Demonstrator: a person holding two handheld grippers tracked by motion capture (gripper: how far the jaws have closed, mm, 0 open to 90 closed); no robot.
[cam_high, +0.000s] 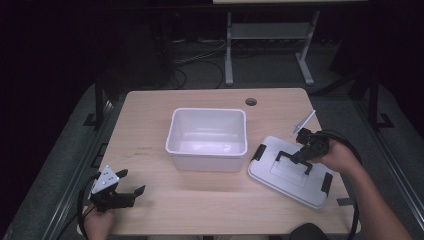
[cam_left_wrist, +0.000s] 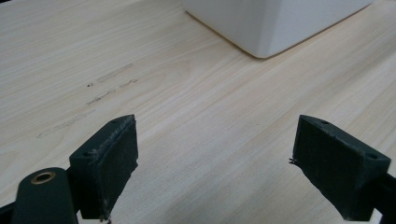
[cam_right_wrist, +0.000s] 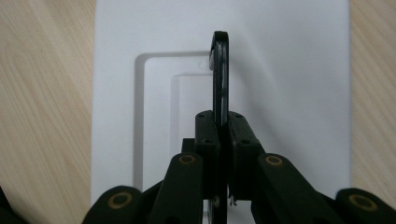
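**Lid handle gripped, lift pending**

The right claw (cam_right_wrist: 223, 122) is clamped on the raised black plastic handle (cam_right_wrist: 220, 74) of the flat white rectangular lid (cam_high: 290, 172), which lies on the pale wooden counter (cam_high: 150, 125) at four o'clock from the empty white plastic tub (cam_high: 207, 137). The left claw (cam_left_wrist: 215, 158) rests wide open, holding nothing, at seven o'clock. The step in hand appears to be grasping; the next move likely calls for lifting the lid level toward the tub.

Table lit, surroundings dark; close views soft.
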